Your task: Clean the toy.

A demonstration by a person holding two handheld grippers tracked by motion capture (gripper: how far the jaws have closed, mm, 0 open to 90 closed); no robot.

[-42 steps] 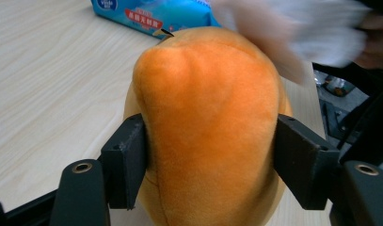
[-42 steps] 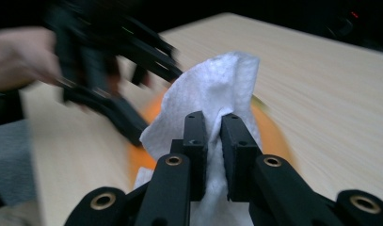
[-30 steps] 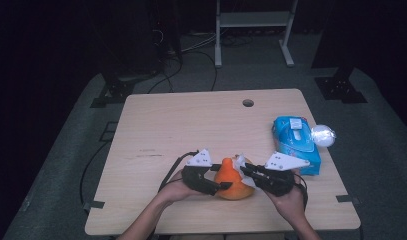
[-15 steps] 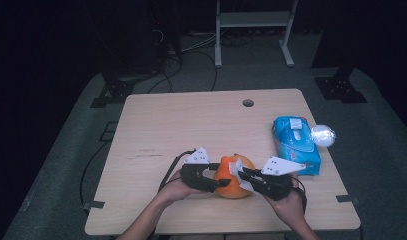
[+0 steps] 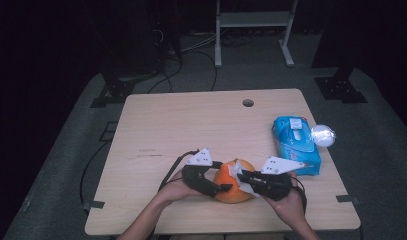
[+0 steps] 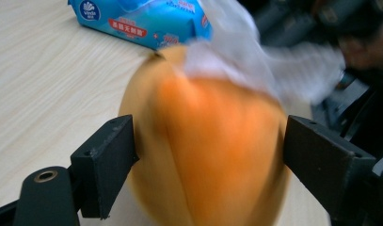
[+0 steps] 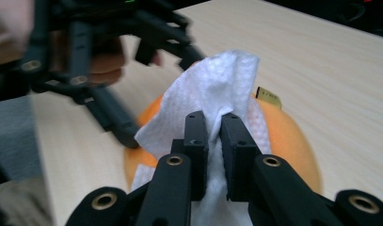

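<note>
An orange round fruit (image 5: pixel 234 181) sits on the wooden table (image 5: pixel 191 125) near its front edge, between both grippers. My left gripper (image 5: pixel 223 182) reaches it from the left. Its jaws have just been opening and now stand open around the fruit (image 6: pixel 212 150), one pad close by each side. My right gripper (image 7: pixel 213 127) comes from the right and is shut on a white tissue (image 7: pixel 217 80), which is draped over the top of the fruit (image 7: pixel 288 141). In the high view the right gripper (image 5: pixel 243 176) and the tissue (image 5: pixel 239 172) lie against the fruit's right side.
A blue pack of tissues (image 5: pixel 295 145) lies at the table's right edge, with a crumpled white ball (image 5: pixel 323 135) beside it. A small hole (image 5: pixel 248 103) is in the far part of the tabletop. A person's hands hold both grippers at the front edge.
The left jaws now stand wider around the fruit. The right gripper has shifted a little with the tissue over the fruit's top. Both hands stay near the front edge.
</note>
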